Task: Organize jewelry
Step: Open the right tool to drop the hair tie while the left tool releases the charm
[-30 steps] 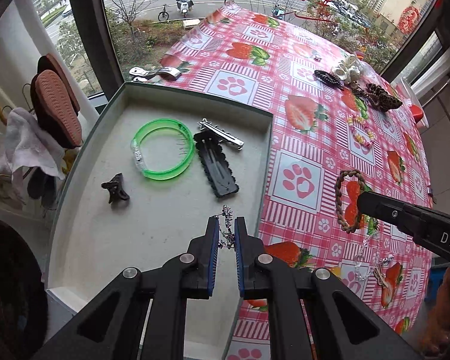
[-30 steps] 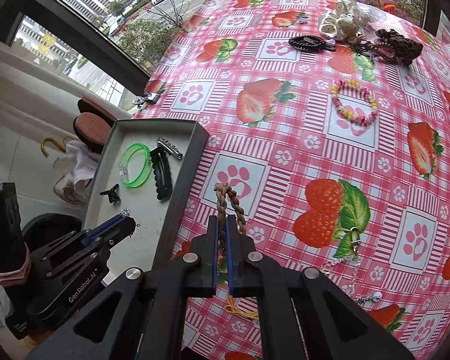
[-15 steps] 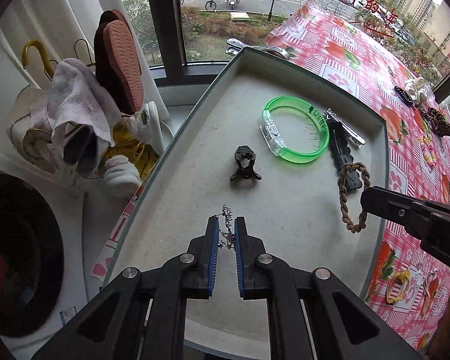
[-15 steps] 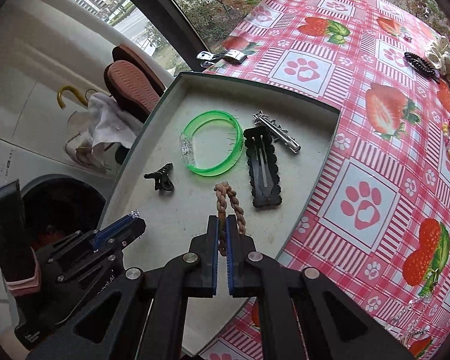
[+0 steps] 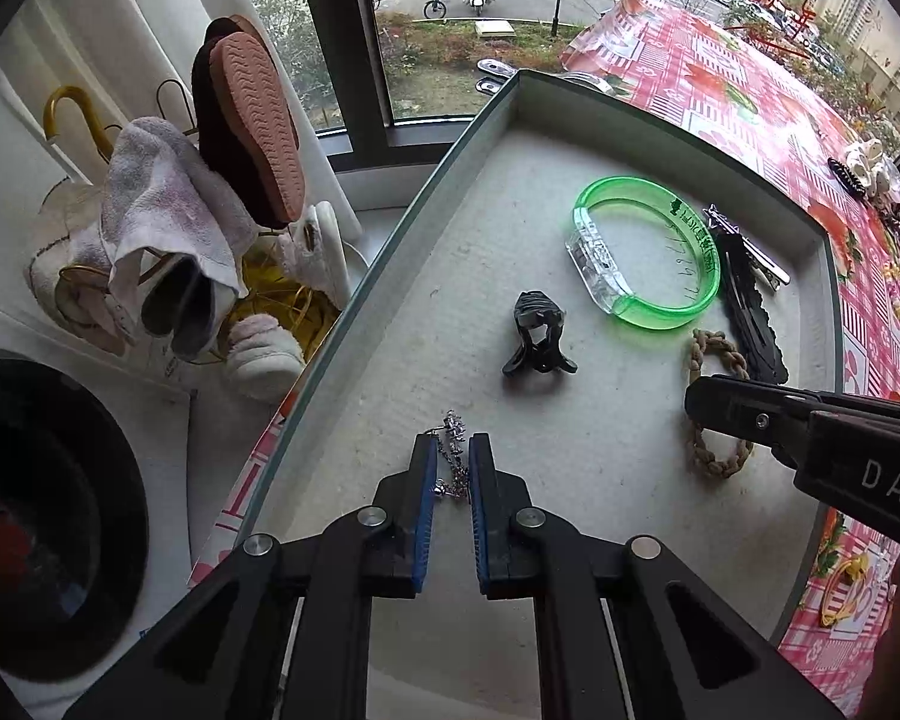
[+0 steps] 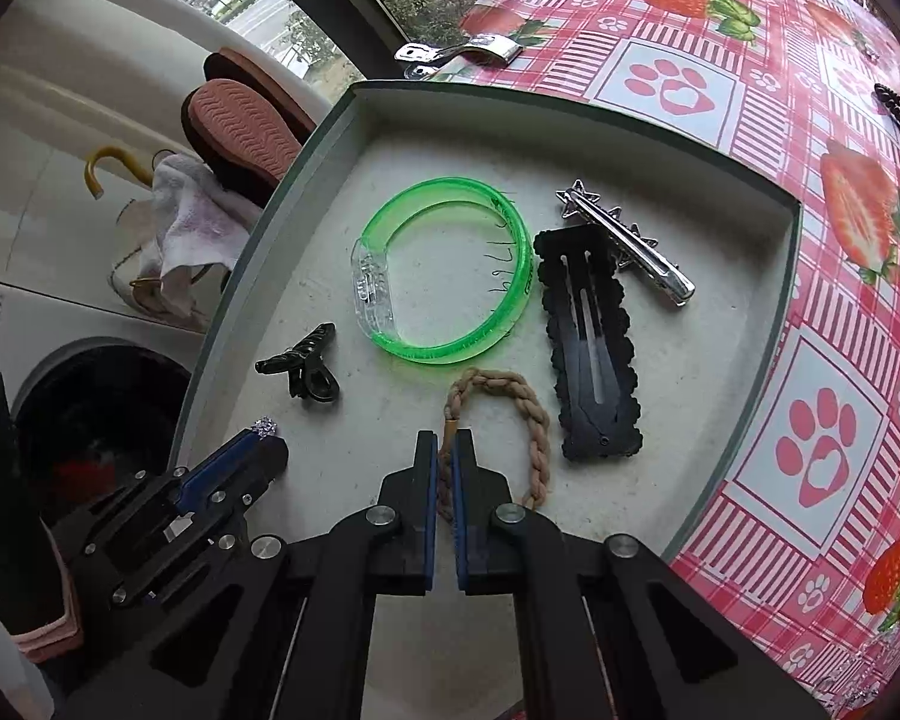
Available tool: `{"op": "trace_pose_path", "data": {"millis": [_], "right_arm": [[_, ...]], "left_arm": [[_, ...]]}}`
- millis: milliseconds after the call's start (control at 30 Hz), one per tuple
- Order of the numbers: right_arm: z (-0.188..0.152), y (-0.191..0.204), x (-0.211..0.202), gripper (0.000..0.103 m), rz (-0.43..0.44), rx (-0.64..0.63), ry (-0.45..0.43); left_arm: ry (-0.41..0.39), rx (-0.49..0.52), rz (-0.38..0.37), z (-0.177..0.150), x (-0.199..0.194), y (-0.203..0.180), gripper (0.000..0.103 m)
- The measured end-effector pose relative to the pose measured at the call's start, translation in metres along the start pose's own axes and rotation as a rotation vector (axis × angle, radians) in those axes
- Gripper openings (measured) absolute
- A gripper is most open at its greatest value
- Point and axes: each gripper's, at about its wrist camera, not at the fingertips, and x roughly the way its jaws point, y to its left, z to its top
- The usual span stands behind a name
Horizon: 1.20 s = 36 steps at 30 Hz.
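Note:
A grey tray (image 5: 450, 144) (image 6: 342, 114) lies at the table's corner. My left gripper (image 5: 452, 447) is shut on a small silver chain (image 5: 453, 429) just above the tray's near left floor; its fingers (image 6: 234, 462) show in the right wrist view with the chain's sparkle (image 6: 264, 426) at the tip. My right gripper (image 6: 445, 444) is shut on a braided brown bracelet (image 6: 528, 408) (image 5: 711, 348), whose loop lies on the tray floor. In the tray sit a green bangle (image 6: 450, 267) (image 5: 648, 252), a black scalloped hair clip (image 6: 588, 348), a silver star clip (image 6: 624, 246) and a small black claw clip (image 6: 303, 369) (image 5: 537, 336).
The red strawberry and paw tablecloth (image 6: 810, 276) stretches right of the tray, with more jewelry at its far end (image 5: 870, 180). A metal clamp (image 6: 462, 51) grips the table edge behind the tray. Left of the tray are slippers (image 5: 246, 120), a cloth and a washing machine drum (image 6: 96, 420).
Both grippers swung from the tablecloth over into the tray and sank toward its floor. The bracelet's loop now rests on the tray beside the black clip; the chain stays pinched.

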Motion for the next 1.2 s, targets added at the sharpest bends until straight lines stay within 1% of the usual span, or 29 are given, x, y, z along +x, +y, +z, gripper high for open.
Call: {"op": "trace_pose_path", "data": {"millis": [100,267,467,533,567,600,633,667,867,900,933,967,1000,1033,1133,1200], "right_arm": [[0.001,-0.005,0.004,0.005,0.025,0.028,0.011],[-0.001,-0.008,-0.002,0.005,0.05,0.026,0.014],[-0.005,-0.016,-0.025,0.009,0.081,0.049,-0.024],[-0.008,-0.02,-0.034,0.016,0.087,0.064,-0.043],[-0.01,-0.022,-0.04,0.026,0.089,0.072,-0.054],[-0.013,-0.025,-0.045,0.04,0.09,0.079,-0.066],[-0.015,-0.027,-0.05,0.044,0.093,0.085,-0.08],[-0.019,-0.029,-0.056,0.046,0.093,0.091,-0.092],[-0.045,-0.052,-0.082,0.048,0.055,0.132,-0.122],[-0.05,-0.057,-0.086,0.05,0.047,0.146,-0.126],[-0.055,-0.063,-0.089,0.051,0.041,0.16,-0.13],[-0.059,-0.07,-0.093,0.053,0.036,0.175,-0.135],[-0.065,-0.077,-0.097,0.054,0.031,0.19,-0.14],[-0.07,-0.084,-0.101,0.054,0.022,0.206,-0.147],[-0.09,-0.111,-0.115,0.057,-0.016,0.259,-0.163],[-0.104,-0.129,-0.122,0.058,-0.046,0.303,-0.162]], "left_arm": [[0.005,0.014,0.013,0.001,0.0,-0.002,0.017],[0.022,0.004,0.03,0.003,-0.002,-0.003,0.017],[0.034,0.01,0.036,0.002,-0.006,-0.006,0.018],[0.038,0.018,0.04,0.002,-0.009,-0.008,0.018],[0.038,0.02,0.038,0.002,-0.01,-0.008,0.018],[0.038,0.024,0.034,0.002,-0.011,-0.009,0.018],[0.037,0.028,0.033,0.002,-0.012,-0.011,0.018],[0.037,0.033,0.035,0.002,-0.013,-0.012,0.018],[0.058,0.052,0.039,0.004,-0.012,-0.019,0.018],[0.062,0.055,0.045,0.004,-0.012,-0.02,0.026],[0.062,0.055,0.058,0.004,-0.012,-0.021,0.074],[0.048,0.044,0.084,0.004,-0.014,-0.021,0.103],[0.009,0.038,0.106,0.004,-0.02,-0.021,0.103],[0.0,0.048,0.11,0.005,-0.023,-0.023,0.103],[0.002,0.067,0.109,0.008,-0.024,-0.027,0.103],[-0.008,0.1,0.12,0.007,-0.027,-0.035,0.103]]}}
